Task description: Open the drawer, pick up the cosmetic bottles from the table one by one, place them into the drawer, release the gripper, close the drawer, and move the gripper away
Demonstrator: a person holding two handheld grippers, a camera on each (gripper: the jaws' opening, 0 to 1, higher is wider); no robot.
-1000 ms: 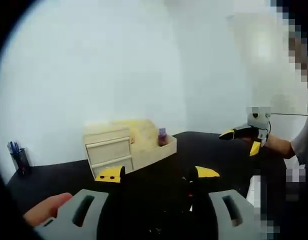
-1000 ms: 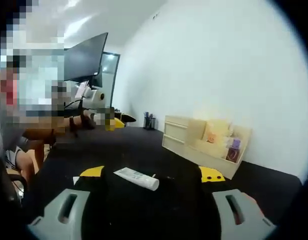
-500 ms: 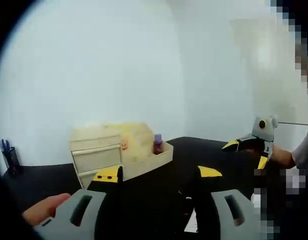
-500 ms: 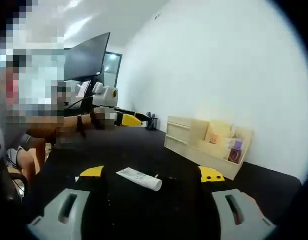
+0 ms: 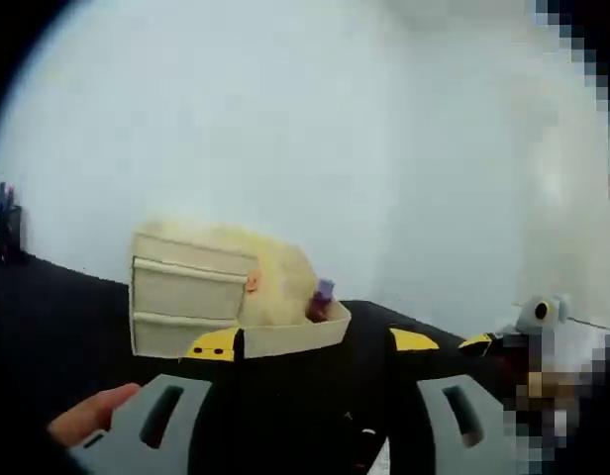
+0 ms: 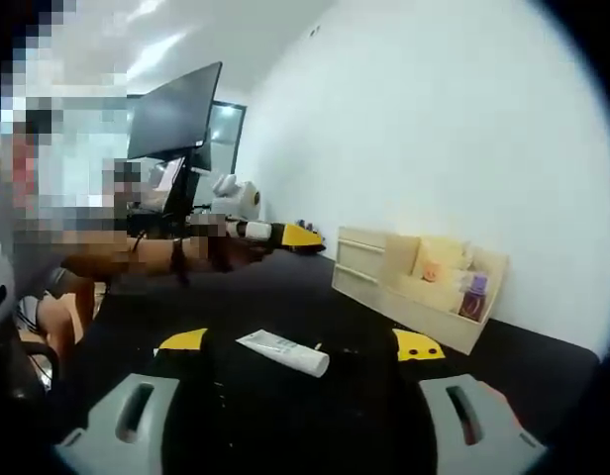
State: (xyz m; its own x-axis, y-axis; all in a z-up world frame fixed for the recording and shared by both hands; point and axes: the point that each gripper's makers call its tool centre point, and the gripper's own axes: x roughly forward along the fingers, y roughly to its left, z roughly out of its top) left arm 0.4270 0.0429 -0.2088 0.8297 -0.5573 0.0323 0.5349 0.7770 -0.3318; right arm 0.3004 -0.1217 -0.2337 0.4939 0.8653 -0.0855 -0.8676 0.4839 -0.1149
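On the black table (image 6: 285, 297), a white tube (image 6: 282, 352) with unreadable print; both grippers' jaws apart, empty.

My left tool (image 5: 313, 343) and right tool (image 6: 301, 342) both hang above the counter (image 6: 543, 371), jaws spread wide (nothing between them), my fingertip (image 5: 90, 413) showing.

The left gripper view looks low across the black table (image 5: 67, 307) toward the wooden drawer organizer (image 5: 221, 297), left of centre, fairly near. The right gripper view faces the same organizer (image 6: 419, 287) from farther off, at right. Both share organizer, table and white wall (image 6: 434, 129).
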